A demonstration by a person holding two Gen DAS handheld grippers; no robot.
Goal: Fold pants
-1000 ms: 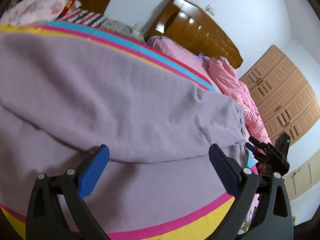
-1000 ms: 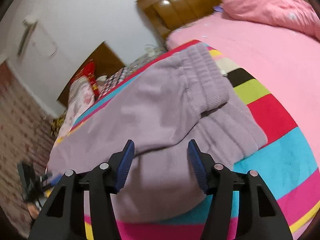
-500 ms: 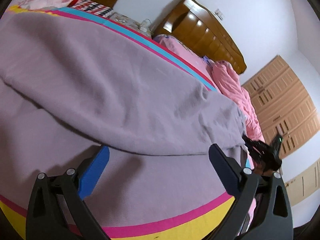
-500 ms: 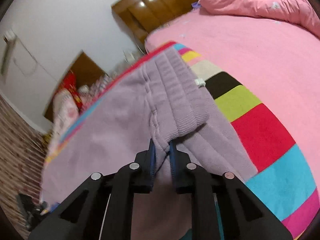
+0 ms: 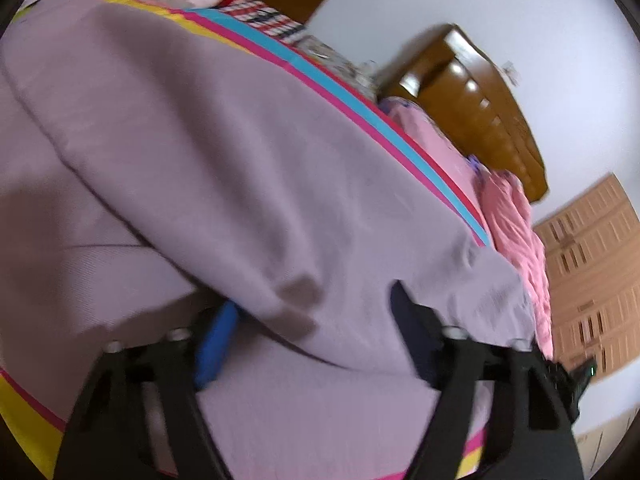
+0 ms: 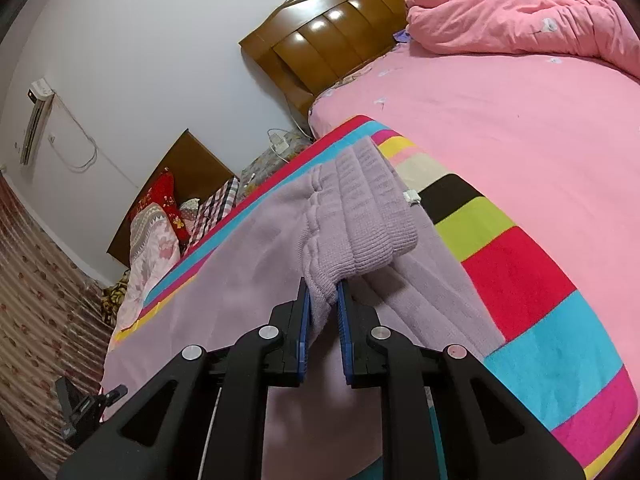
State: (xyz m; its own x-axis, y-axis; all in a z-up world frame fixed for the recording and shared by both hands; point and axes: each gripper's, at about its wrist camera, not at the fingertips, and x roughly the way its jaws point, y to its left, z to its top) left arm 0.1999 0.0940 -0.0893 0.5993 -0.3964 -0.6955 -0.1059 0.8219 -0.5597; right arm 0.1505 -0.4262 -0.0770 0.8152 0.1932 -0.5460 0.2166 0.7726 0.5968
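Note:
Lilac pants (image 5: pixel 240 160) lie spread on a striped blanket (image 5: pixel 340 92), one layer folded over the other. My left gripper (image 5: pixel 316 320) straddles the folded edge. Its jaws are closing with the cloth between them, and the blue pad (image 5: pixel 216 344) sits half under the fold, still well apart from the other. In the right wrist view my right gripper (image 6: pixel 322 304) is shut on the ribbed waistband (image 6: pixel 372 216) of the pants (image 6: pixel 248 264), lifting it into a peak.
The striped blanket (image 6: pixel 520 276) lies on a pink bed sheet (image 6: pixel 500 120), with a bunched pink quilt (image 6: pixel 520 16) beyond. A wooden headboard (image 6: pixel 340 40) stands at the wall, pillows (image 6: pixel 152 236) to the left, and a wardrobe (image 5: pixel 592 272) to the right.
My right gripper closed on the waistband and raised it. My left gripper slid forward over the folded edge, rolled, and its jaws narrowed around the cloth.

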